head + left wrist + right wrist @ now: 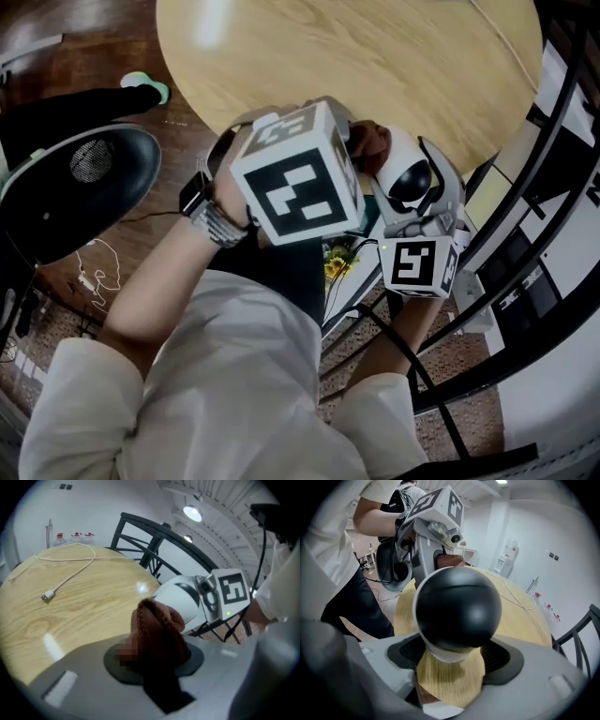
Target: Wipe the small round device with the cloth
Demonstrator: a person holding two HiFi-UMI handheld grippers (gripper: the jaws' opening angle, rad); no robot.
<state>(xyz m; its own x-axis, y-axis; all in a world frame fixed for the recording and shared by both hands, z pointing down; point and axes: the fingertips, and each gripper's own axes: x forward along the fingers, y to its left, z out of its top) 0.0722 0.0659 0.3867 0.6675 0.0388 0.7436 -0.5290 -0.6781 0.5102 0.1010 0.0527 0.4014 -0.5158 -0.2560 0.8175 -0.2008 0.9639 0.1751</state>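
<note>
Seen from the head view, a person holds two grippers at the near edge of one round wooden table (281, 56), each gripper carrying one marker cube, two cubes in all. The left gripper (354, 145) fills the middle of the frame, and the right gripper (419, 225) sits just lower right of it. One brown cloth (375, 142) bunches at the left gripper's tip and appears to touch the upper left of the one small round device (410, 176), a white shell with a black face held off the table's edge, right of centre. In the left gripper view, the left gripper's jaws are pinched tight on the cloth (157, 625), which rises in a folded wad at centre frame. The device's white body (180, 597) lies directly behind it, with the right gripper's cube to its right. One white cable (70, 571) loops across the tabletop in the upper left. In the right gripper view, the right gripper's jaws are spread only as wide as the device (458, 606) and clamp it from both sides, its black dome filling the centre. The cloth (449, 560) shows just above that dome, under the left gripper's cube at top centre.
</note>
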